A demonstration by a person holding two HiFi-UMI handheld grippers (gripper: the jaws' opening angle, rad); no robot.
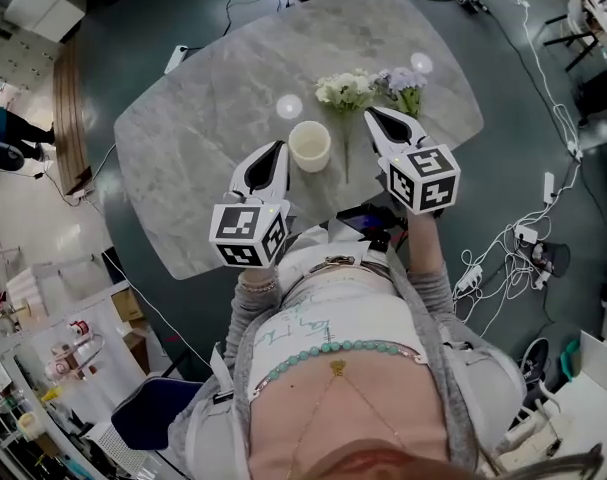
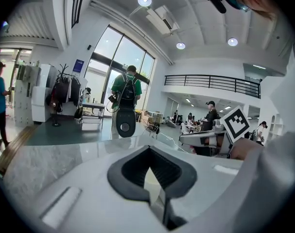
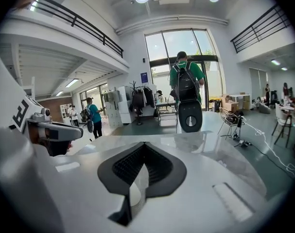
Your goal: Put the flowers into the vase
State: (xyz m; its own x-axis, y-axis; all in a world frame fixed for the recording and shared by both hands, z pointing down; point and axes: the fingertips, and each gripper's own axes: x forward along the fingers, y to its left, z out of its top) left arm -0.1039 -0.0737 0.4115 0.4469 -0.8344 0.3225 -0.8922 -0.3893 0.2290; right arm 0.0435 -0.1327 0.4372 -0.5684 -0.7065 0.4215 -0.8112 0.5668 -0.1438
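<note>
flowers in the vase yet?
No, the white flowers and purple flowers both lie on the table beside the vase, which looks empty.

The vase (image 1: 310, 146) is a short cream cup, upright and empty. It stands just right of the left claw's (image 1: 279, 148) tip, between the two claws. The white flowers (image 1: 345, 90) lie flat just beyond and to the left of the right claw's (image 1: 371, 114) tip. Their thin green stem runs back toward the person (passing between the vase and that claw). The purple flowers (image 1: 401, 80) lie close beside the white ones, just beyond the right claw, with their heads pointing away.
</note>
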